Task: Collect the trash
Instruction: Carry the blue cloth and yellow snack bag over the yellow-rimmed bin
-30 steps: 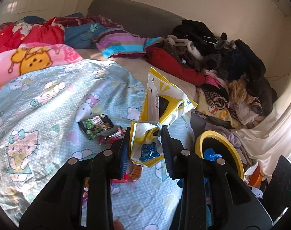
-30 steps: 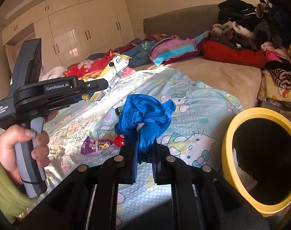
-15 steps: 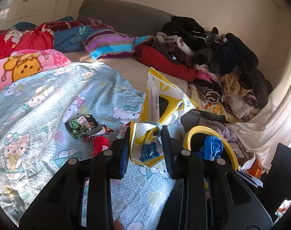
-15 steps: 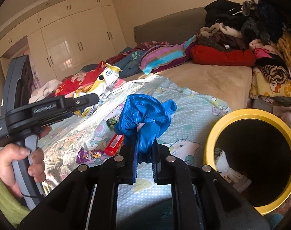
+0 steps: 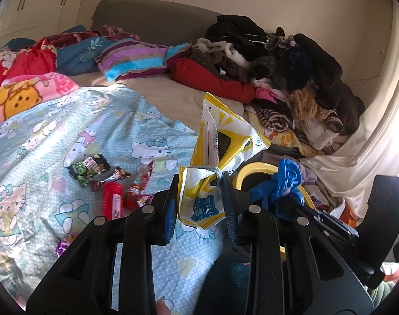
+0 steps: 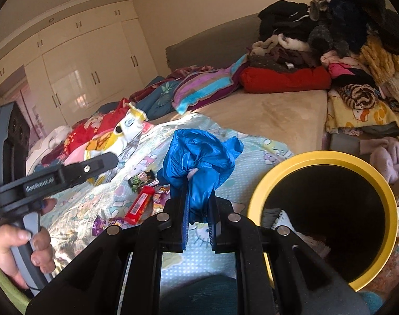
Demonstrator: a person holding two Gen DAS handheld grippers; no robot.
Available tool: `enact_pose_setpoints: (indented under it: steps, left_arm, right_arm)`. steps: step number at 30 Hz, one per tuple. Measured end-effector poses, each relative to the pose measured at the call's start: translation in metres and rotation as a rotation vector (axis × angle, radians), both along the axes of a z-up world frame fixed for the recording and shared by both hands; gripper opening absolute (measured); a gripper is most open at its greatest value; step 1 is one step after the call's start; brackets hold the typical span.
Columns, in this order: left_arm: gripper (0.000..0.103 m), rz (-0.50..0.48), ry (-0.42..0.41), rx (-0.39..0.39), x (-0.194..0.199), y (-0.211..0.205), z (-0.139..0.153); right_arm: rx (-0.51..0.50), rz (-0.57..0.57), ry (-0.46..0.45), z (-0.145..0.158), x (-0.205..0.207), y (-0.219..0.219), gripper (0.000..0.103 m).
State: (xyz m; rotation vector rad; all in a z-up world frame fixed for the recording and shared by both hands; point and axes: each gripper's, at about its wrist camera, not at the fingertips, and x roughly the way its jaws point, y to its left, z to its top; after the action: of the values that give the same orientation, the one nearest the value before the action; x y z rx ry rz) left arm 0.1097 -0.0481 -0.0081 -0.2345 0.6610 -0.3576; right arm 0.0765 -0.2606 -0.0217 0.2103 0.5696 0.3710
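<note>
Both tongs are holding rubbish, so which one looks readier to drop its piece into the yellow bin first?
Probably the right. Its tongs grip the blue bag right beside the yellow bin. The left tongs hold the yellow wrapper over the bedsheet, farther from the bin.

What your two wrist views hide, crop or leave unreadable

From your right wrist, the yellow bin [image 6: 257, 191] holds something pale, but its dark inside swallows the rest and its near rim is cut by your right gripper's [image 6: 198, 211] body. Your left hand [image 6: 20, 246] runs off the left edge. From your left wrist, the blue bag [image 5: 283, 183] covers part of the bin's mouth, the wrappers' [image 5: 90, 166] print is too small to read, and a purple wrapper [image 5: 60, 246] is half hidden behind your left gripper [image 5: 200, 199].
</note>
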Motion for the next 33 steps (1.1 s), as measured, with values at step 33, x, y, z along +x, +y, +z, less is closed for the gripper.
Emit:
enact_pose_setpoints:
  steps: [33]
  left_arm:
    - [0.024, -0.159, 0.024, 0.042, -0.003, -0.084, -0.016]
  right_arm:
    - [0.019, -0.249, 0.01, -0.007, 0.011, -0.1, 0.012]
